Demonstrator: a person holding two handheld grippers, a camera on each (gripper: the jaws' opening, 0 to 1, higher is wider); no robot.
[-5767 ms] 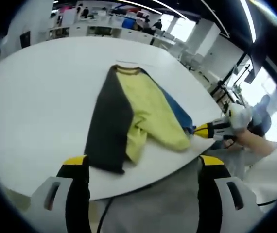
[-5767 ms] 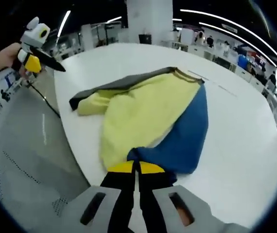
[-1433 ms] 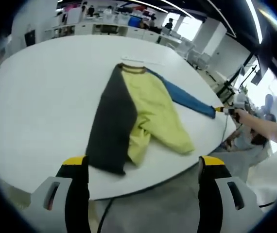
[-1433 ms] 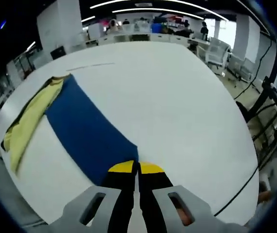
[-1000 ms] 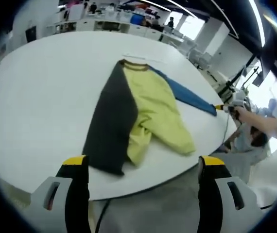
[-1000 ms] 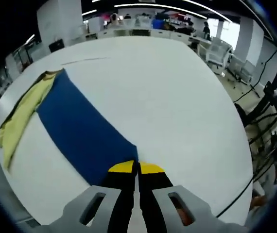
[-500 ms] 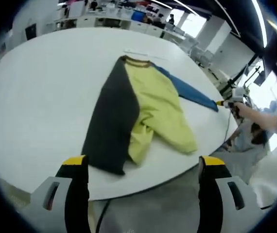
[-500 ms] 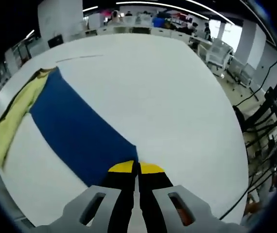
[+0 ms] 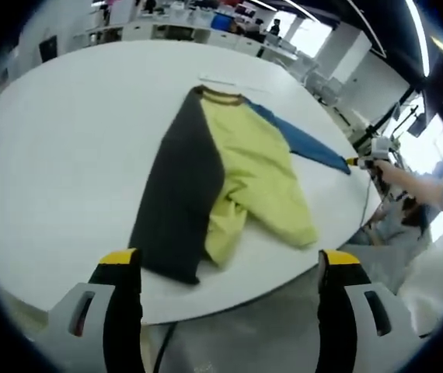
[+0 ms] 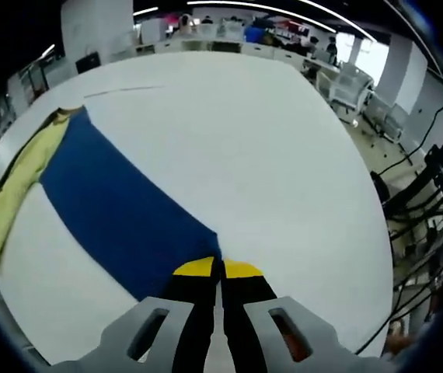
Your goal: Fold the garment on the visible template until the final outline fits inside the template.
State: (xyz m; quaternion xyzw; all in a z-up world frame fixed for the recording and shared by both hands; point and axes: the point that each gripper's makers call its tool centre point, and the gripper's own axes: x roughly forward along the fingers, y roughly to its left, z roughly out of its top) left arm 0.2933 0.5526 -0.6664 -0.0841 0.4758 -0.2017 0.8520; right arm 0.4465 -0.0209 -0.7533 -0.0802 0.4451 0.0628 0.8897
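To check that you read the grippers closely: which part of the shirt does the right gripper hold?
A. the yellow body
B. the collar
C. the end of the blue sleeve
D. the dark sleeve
C: the right gripper has its jaws shut on the end of the blue sleeve, pulled out straight from the yellow body across the white table.
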